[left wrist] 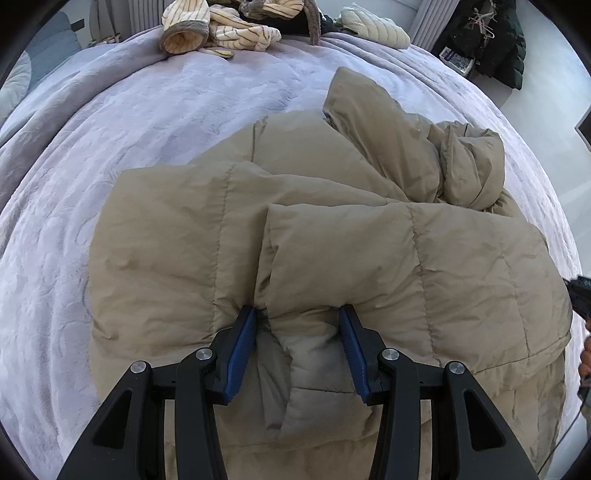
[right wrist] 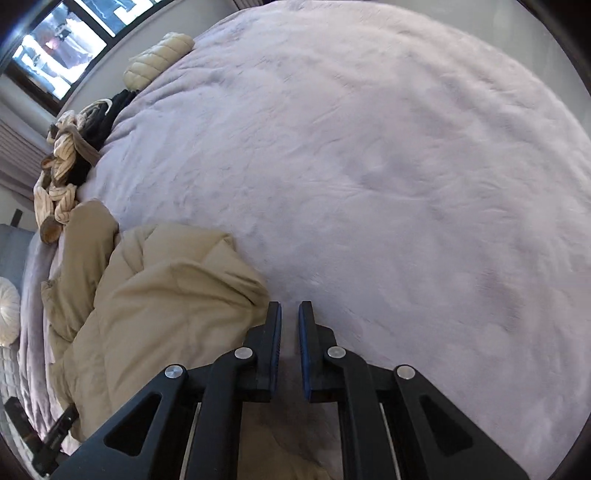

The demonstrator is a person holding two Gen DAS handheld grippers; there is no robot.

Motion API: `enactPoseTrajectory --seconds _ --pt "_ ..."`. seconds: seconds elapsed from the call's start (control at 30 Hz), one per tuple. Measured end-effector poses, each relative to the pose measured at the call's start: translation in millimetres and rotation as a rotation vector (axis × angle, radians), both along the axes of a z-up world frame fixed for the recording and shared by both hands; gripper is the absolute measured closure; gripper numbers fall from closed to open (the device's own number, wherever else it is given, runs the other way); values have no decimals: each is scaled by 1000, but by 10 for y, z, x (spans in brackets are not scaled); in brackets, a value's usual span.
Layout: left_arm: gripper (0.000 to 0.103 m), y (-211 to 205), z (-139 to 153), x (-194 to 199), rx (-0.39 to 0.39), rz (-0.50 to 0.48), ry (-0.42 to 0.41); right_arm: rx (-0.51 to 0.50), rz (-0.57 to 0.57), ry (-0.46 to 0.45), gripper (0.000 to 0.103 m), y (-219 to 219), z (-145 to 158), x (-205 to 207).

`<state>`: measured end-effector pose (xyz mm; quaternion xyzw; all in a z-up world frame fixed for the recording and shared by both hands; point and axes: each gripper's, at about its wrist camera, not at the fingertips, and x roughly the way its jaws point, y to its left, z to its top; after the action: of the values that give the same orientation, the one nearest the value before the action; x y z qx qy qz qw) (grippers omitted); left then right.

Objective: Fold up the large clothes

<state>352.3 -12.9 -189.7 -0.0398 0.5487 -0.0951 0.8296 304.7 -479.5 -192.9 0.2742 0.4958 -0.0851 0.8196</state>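
Note:
A tan quilted puffer jacket (left wrist: 332, 229) lies partly folded on a lilac blanket (left wrist: 166, 122). My left gripper (left wrist: 297, 315) is open, its blue pads pressed down on either side of a thick fold of the jacket's near edge, with fabric bulging between the fingers. In the right wrist view the jacket (right wrist: 155, 302) lies at the lower left. My right gripper (right wrist: 290, 308) hovers just right of the jacket's edge over the blanket (right wrist: 388, 166), jaws nearly closed with a narrow gap and nothing between them.
A pile of striped cream and dark clothes (left wrist: 236, 26) and a cream quilted garment (left wrist: 373, 27) lie at the far end of the bed. They also show in the right wrist view (right wrist: 70, 155). A dark coat (left wrist: 498, 40) hangs beyond the bed. A window (right wrist: 59, 48) is at the far left.

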Motion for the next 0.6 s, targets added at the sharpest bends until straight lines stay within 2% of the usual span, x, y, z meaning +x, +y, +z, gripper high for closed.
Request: enactPoseTrajectory --seconds 0.3,0.37,0.47,0.6 --pt "55 164 330 -201 19 36 -31 -1 22 -1 94 81 240 -643" --pt "55 197 388 -265 26 42 -28 13 30 -2 90 128 284 -779" --pt "55 224 445 -394 31 50 -11 45 42 -3 90 201 335 -959" --pt "55 191 485 -605 47 52 10 39 82 5 90 333 391 -1090"
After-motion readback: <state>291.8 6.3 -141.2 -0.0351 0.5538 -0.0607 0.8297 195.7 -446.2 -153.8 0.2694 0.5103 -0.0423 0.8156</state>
